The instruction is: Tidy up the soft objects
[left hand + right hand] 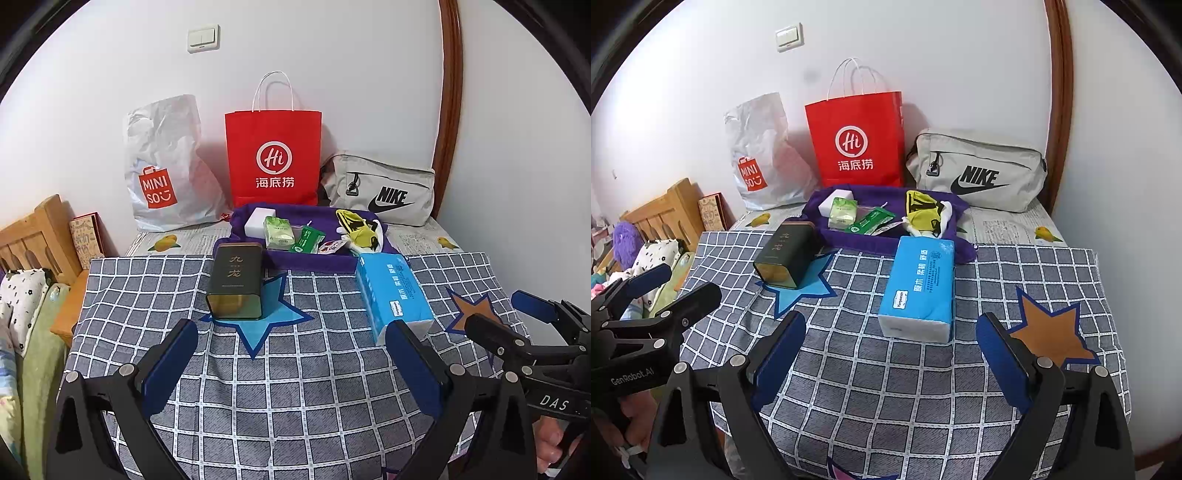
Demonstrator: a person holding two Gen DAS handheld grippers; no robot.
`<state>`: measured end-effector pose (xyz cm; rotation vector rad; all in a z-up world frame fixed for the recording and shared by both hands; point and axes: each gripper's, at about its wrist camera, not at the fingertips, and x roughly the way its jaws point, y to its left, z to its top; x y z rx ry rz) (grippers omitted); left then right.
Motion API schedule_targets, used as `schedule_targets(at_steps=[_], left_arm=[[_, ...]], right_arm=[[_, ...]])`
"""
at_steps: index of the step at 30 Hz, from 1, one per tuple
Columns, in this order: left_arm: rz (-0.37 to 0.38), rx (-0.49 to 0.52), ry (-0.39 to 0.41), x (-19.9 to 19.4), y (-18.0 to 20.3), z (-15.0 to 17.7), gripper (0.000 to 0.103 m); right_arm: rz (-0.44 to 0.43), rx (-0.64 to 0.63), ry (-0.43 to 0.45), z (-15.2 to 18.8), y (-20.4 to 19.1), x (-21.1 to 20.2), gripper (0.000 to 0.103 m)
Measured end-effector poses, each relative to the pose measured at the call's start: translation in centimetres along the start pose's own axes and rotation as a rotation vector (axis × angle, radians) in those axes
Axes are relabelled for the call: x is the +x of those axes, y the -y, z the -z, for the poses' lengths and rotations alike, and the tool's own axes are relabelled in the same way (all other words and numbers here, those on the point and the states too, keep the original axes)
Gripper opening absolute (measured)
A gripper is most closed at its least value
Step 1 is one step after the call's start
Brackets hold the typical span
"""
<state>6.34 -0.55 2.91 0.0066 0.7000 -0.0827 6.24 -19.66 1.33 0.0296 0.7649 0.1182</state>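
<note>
Ahead of my right gripper (890,354), just beyond its fingertips, lies the blue tissue pack (919,286), end-on to me on the checked cloth (886,406). Both grippers stand wide open and hold nothing; the left gripper (291,365) hangs short of the dark tin (236,282), which sits on a blue star patch.

Behind both lies the purple pouch (846,242), spread open and holding small packets and a yellow-and-white cloth item (925,212).

Risks, as I judge them:
- The pack is soft; a hard squeeze may crush it, a shallow one may let it slip out.
- Its far end touches the pouch edge, so lifting could drag the pouch.
- The tin is rigid; taking it for a soft item would be a sorting error.
- The grippers are close side by side and could collide.
</note>
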Motion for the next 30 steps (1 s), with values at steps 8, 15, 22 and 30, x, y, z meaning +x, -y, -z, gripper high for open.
schedule_targets(at_steps=[8,15,22,30], left_arm=[[0.0,0.0,0.0,-0.01,-0.02,-0.02,0.103],[-0.002,0.001,0.0,-0.03,-0.01,-0.01,0.103],[-0.003,0.001,0.0,-0.06,0.0,0.01,0.103],[0.002,-0.002,-0.004,0.1,-0.09,0.12,0.103]], right_arm=[[-0.001,-0.004,-0.001,-0.04,0.05,0.01,0.093],[-0.004,-0.003,0.0,-0.06,0.08,-0.02,0.093],[-0.004,-0.001,0.002,-0.08,0.23,-0.07,0.093],[-0.004,0.0,-0.002,0.04,0.29,-0.21,0.093]])
